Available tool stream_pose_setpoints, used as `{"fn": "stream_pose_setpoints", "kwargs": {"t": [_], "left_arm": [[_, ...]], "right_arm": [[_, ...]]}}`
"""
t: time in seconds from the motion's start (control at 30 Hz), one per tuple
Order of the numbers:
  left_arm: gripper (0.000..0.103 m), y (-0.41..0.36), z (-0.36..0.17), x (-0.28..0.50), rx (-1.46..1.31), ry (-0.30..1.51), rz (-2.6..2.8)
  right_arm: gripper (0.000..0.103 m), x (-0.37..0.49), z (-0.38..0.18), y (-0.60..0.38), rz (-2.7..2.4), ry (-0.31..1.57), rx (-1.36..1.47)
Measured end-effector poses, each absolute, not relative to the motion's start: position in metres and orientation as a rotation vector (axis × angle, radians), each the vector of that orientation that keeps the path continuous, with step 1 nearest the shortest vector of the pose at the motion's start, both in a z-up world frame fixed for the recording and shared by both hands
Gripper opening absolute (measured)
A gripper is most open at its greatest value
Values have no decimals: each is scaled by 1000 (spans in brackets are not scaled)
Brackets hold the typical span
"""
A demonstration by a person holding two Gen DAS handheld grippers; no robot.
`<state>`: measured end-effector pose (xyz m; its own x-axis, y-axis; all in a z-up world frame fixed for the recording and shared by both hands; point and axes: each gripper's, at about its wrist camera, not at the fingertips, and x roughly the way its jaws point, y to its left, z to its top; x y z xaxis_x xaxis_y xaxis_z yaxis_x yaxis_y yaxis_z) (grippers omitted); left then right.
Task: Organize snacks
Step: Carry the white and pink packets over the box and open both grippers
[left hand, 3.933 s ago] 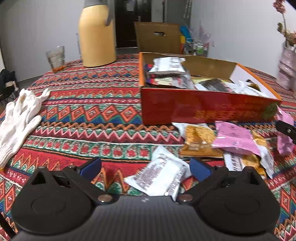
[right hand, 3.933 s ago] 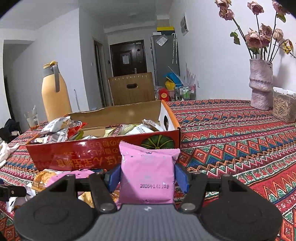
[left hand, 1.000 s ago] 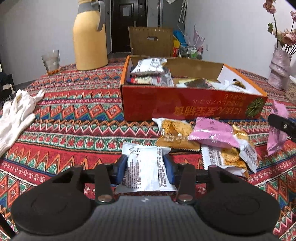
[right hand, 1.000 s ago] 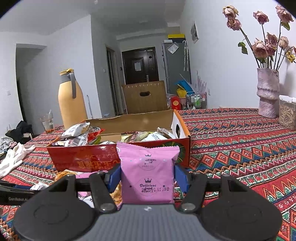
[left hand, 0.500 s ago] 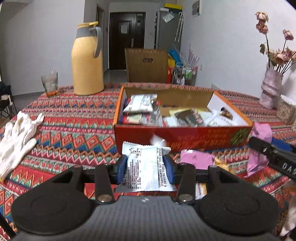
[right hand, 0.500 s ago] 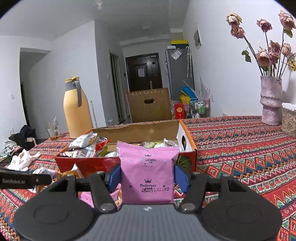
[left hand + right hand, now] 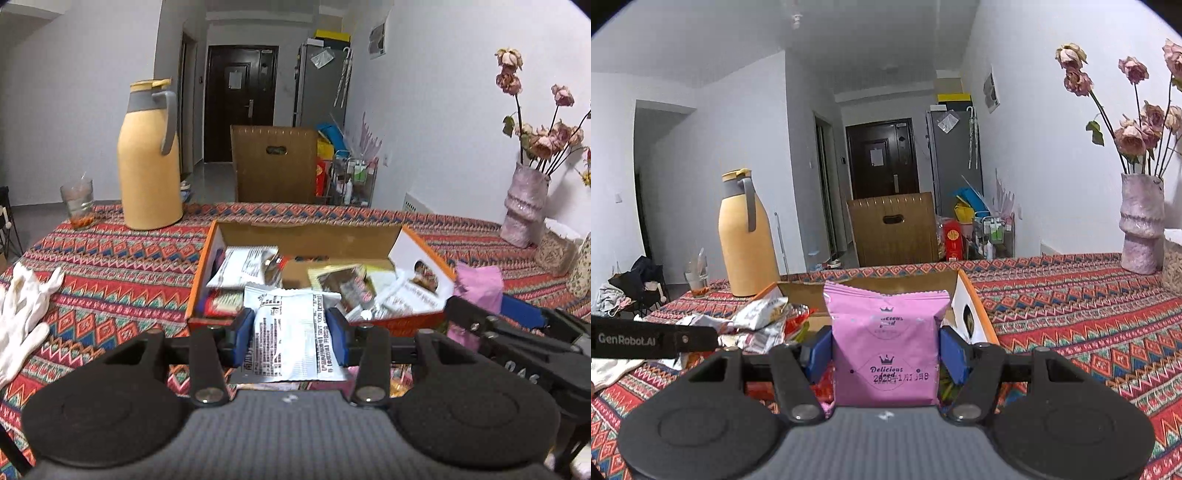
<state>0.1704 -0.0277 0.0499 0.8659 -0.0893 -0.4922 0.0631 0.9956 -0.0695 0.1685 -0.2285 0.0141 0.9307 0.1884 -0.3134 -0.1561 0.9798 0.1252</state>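
My left gripper (image 7: 290, 334) is shut on a white snack packet (image 7: 291, 332) with black print, held above the table just in front of the open orange cardboard box (image 7: 207, 266). The box holds several packets. My right gripper (image 7: 884, 354) is shut on a pink snack packet (image 7: 886, 347) marked "Delicious food", raised before the same box (image 7: 975, 310). In the left wrist view the right gripper (image 7: 480, 314) shows at the right with its pink packet (image 7: 480, 284). A left gripper finger (image 7: 653, 341) crosses the right wrist view's left edge.
A yellow thermos jug (image 7: 149, 158) and a glass (image 7: 77, 203) stand at the table's far left. White gloves (image 7: 22, 310) lie at the left. A pink vase of dried roses (image 7: 526, 218) stands far right. A brown chair back (image 7: 275, 168) rises behind the table.
Both grippers have risen with their packets and come closer to the box, so its inside now shows from above. The loose packets on the cloth have dropped out of sight below.
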Motion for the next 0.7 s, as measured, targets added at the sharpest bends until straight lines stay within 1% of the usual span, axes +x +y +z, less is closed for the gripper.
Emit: {"fn": "stream_pose_setpoints", "kwargs": {"t": [0.4,0.7], "left_arm": [[44,-35,70,211,-88,475,-73],[44,-43,70,244,-114,459,-62]], "right_arm": [[61,215,29,-224,167,305,99],[61,256,24,-226,148,313,129]]}}
